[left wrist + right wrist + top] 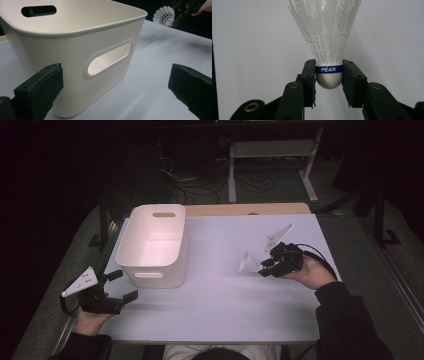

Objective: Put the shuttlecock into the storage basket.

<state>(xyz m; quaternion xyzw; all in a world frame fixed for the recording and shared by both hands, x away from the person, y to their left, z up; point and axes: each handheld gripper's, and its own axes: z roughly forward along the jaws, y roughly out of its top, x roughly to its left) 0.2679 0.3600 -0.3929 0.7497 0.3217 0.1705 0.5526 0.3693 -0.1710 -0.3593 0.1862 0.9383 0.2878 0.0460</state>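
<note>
Your right claw (pixel 329 75) pinches the shuttlecock (pixel 325 30) by its cork above the counter (pixel 220 310), well right of the white bin (pixel 152 245), while your left claw (pixel 120 285) waits open beside it; any jolt could twist that rounded cork free.

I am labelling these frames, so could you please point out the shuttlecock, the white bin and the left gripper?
shuttlecock (pixel 329 69): right gripper view, on the blue band around its cork.
white bin (pixel 150 275): high view, on its near wall by the handle slot.
left gripper (pixel 122 285): high view, midway between its open jaws.
</note>
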